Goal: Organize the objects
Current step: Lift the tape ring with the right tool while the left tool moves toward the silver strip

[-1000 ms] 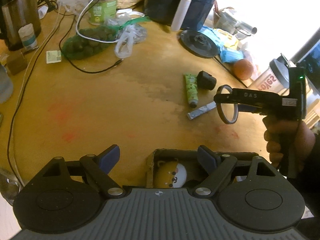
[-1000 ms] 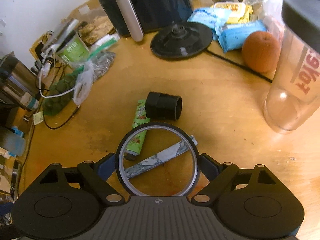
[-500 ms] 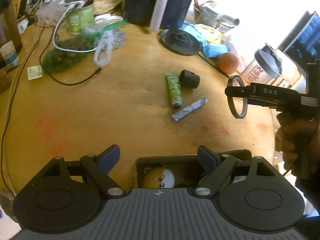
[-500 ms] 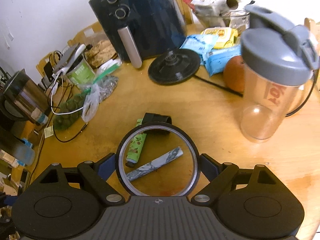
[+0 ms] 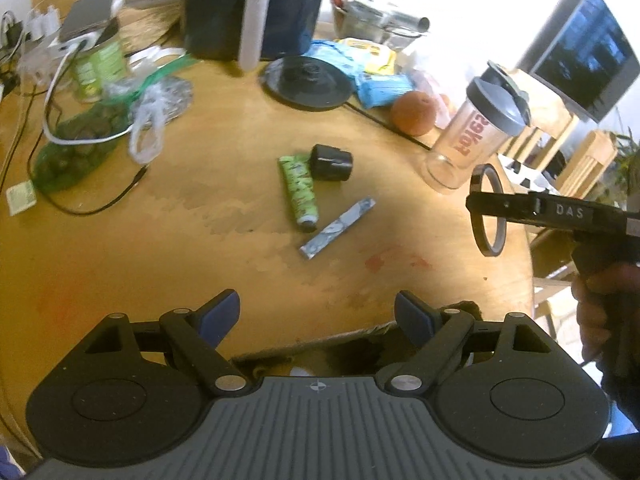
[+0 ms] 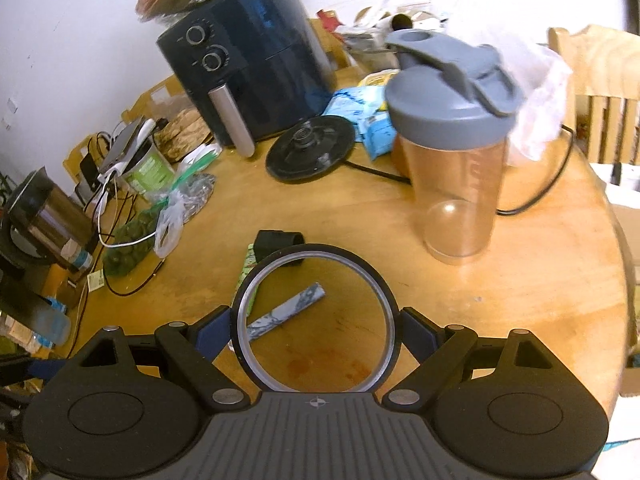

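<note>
Right claw clamps black ring; left claw (empty) wide open.

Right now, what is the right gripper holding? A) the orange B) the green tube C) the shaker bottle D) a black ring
D: the right gripper is shut on the black ring, which stands upright between its fingers, while the green tube, the orange and the shaker bottle sit on the table.

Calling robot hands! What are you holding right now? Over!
Right hand-held gripper shut on black ring, above table. Left hand-held gripper open, empty. Nothing blocking.
</note>
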Available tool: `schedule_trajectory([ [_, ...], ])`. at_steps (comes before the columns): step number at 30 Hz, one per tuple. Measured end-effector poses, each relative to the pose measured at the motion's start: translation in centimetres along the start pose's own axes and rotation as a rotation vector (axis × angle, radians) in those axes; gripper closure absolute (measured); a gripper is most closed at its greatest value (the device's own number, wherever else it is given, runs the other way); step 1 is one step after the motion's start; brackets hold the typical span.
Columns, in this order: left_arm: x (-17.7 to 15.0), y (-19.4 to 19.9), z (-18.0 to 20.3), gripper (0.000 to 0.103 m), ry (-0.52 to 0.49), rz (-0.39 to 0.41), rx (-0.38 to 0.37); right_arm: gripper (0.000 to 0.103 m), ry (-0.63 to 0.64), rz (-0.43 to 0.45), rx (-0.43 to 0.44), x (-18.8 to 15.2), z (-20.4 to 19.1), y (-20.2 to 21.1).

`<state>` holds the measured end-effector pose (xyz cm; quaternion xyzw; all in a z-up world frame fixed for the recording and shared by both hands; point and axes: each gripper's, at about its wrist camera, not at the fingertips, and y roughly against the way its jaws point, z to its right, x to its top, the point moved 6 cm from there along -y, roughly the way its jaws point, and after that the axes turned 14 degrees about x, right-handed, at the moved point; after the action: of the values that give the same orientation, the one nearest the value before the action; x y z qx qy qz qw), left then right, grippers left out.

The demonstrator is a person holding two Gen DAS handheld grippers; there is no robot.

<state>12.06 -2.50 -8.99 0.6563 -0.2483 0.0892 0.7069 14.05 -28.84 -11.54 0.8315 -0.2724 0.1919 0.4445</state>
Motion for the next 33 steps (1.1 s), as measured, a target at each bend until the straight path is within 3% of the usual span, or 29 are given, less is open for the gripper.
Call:
schedule_trajectory([
  [16,3.4,-2.2,3.3,0.018,-0.171,0.040,-0.045,0.013,-0.088,0.067,-0.044,-1.0,2.3,3.3],
  [33,4.8,-7.4,6.6,0.018,-0.394,0.028,-0.023,0.013,-0.161,0.105,-0.087,-1.9,4.5,5.8],
])
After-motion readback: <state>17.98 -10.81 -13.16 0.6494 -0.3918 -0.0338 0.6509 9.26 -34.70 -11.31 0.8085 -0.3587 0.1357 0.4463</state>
